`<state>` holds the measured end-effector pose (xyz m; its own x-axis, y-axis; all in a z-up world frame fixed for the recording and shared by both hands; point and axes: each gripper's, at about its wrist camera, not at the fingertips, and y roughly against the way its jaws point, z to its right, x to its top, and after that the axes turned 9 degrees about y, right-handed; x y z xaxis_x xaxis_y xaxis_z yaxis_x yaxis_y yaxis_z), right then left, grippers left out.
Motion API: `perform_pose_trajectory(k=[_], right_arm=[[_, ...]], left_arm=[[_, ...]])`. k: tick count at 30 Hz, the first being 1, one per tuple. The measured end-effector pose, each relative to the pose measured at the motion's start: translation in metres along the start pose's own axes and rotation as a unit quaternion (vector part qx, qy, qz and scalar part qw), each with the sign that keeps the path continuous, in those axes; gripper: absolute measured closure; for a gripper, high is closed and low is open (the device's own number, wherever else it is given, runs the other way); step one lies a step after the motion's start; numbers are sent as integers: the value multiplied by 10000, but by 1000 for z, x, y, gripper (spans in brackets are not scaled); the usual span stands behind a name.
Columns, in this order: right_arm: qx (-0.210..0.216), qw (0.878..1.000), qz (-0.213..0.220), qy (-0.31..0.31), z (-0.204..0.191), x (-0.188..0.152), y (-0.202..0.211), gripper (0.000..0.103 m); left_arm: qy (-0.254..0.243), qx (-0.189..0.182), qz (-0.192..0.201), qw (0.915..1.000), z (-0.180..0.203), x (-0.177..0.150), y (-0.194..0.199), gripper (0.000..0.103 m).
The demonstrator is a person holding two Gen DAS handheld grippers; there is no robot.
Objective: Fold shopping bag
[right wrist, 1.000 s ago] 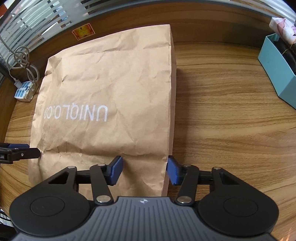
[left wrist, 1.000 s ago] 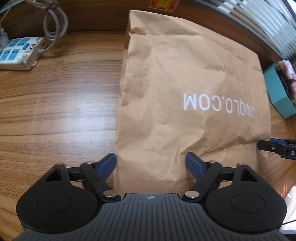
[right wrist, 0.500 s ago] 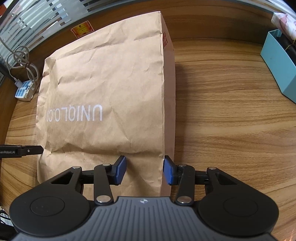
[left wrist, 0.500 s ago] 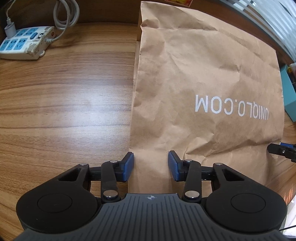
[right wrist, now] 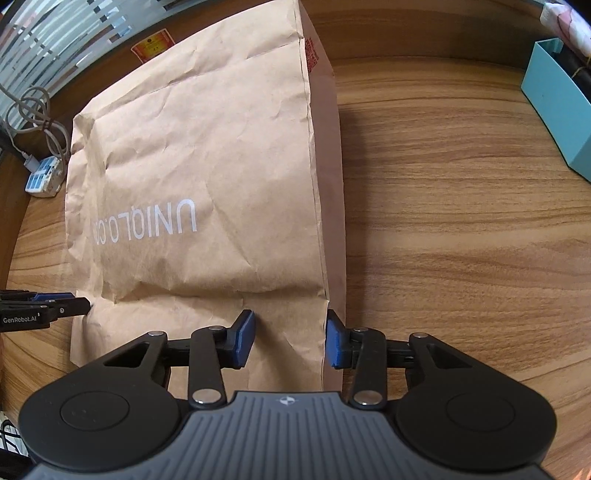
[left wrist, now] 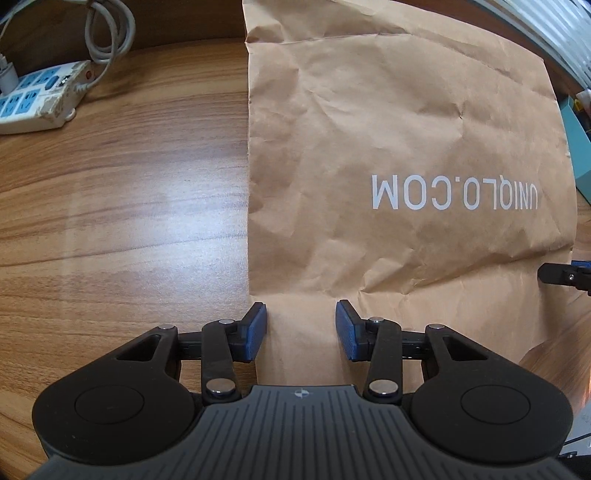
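Note:
A brown paper shopping bag (left wrist: 399,155) printed UNIQLO.COM lies flat on the wooden table, its near edge toward me. It also shows in the right wrist view (right wrist: 207,177). My left gripper (left wrist: 300,334) is partly open, its blue pads straddling the bag's near left corner. My right gripper (right wrist: 290,341) is partly open, its pads straddling the near right corner. Neither pair of pads presses the paper. Each gripper's tip shows at the edge of the other's view: the right one (left wrist: 565,277), the left one (right wrist: 48,308).
A white power strip (left wrist: 33,99) with a coiled cable (left wrist: 107,33) lies at the far left. A teal box (right wrist: 557,107) stands at the far right. Bare wooden table (right wrist: 461,221) lies on both sides of the bag.
Both grippers have narrowed from wide open and moved in over the bag's near corners. The views have shifted closer along the bag's side edges.

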<state>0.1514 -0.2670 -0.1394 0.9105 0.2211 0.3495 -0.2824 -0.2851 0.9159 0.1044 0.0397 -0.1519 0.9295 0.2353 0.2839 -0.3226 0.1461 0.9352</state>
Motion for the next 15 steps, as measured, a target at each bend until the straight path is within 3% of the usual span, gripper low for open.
perform_pose_trajectory(k=[15], right_arm=[[-34, 10000, -53, 76, -2, -6, 0, 59]], left_arm=[[-38, 12, -18, 10000, 6, -4, 5, 58]])
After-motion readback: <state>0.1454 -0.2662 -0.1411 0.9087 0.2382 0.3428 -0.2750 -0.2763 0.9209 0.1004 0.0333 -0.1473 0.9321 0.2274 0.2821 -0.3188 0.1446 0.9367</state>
